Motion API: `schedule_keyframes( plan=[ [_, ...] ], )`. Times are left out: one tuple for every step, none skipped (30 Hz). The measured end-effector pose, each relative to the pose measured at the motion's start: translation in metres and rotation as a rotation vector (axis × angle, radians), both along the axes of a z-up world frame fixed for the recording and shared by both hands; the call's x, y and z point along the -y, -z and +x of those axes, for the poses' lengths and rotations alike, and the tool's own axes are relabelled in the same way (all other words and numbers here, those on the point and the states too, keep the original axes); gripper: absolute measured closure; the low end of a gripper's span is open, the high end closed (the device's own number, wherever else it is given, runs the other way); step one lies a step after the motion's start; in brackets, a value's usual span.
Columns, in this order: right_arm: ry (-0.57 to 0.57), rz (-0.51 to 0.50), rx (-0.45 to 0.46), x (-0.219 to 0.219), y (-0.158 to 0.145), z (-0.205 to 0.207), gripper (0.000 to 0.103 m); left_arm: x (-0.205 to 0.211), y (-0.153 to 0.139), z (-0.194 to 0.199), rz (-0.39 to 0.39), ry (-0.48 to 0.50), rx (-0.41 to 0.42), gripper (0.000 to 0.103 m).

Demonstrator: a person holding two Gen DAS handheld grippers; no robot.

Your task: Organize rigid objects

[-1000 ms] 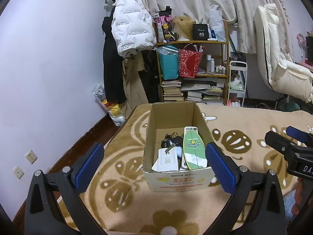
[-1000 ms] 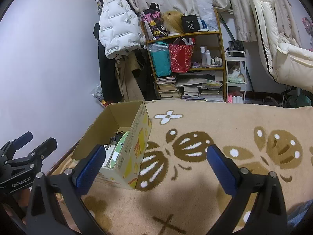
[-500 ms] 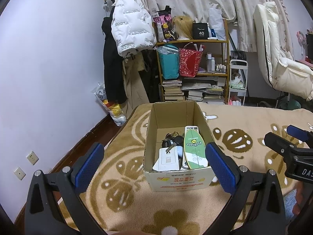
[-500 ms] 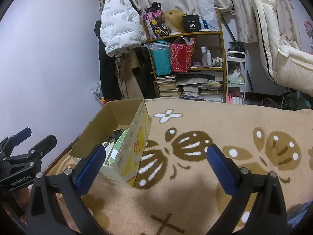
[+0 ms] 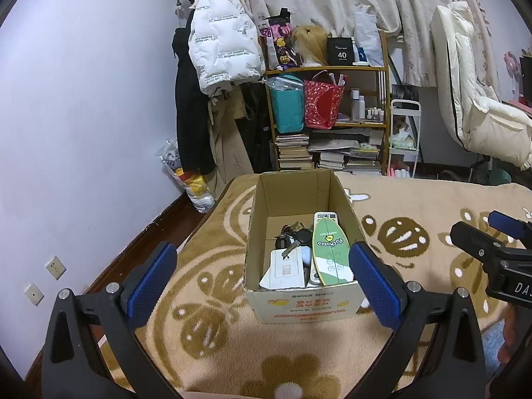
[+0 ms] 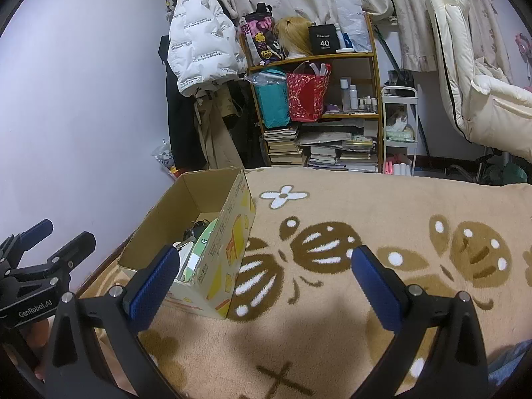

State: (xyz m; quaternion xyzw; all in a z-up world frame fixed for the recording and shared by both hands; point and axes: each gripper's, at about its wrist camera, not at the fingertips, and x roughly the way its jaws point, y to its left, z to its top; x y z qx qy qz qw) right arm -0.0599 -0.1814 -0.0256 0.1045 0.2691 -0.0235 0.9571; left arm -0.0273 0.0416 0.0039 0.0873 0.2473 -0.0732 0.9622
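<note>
The left hand-held gripper (image 5: pixel 262 281) hangs wide open and empty just before the cardboard box (image 5: pixel 301 306); over the last second it has barely shifted. The right hand-held gripper (image 6: pixel 264 279), equally open, sits right of the box. Keys (image 5: pixel 292 236), a white card (image 5: pixel 284 271) and a green remote (image 5: pixel 331 252) lie inside the box, so sorting looks finished.

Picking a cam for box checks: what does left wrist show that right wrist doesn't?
Left wrist only: the full inside of the cardboard box, with keys, a white card and a green board-shaped item on a remote.

Right wrist only: the box's yellow printed side and the bare blanket beside it.

Both: box, bookshelf, white jacket, and both grippers' fingers open.
</note>
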Motion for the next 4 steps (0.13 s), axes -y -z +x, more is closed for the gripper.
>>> schedule_keyframes(
  plan=[
    [0.001, 0.002, 0.000, -0.0005, -0.0004, 0.0004, 0.000, -0.0005, 0.0001, -0.0001, 0.000, -0.001, 0.000, 0.001],
    [0.001, 0.003, 0.000, -0.0004, -0.0006, 0.0005, 0.000, -0.0004, 0.0002, 0.0001, -0.001, 0.000, -0.001, 0.001],
    [0.001, 0.003, 0.000, -0.0002, -0.0007, 0.0005, 0.000, 0.0000, 0.0001, -0.0001, -0.002, 0.000, -0.002, 0.001],
    [0.002, 0.006, 0.000, 0.0003, -0.0003, -0.0003, 0.000, 0.0004, -0.0002, -0.0004, -0.001, 0.000, -0.002, 0.001]
  ],
)
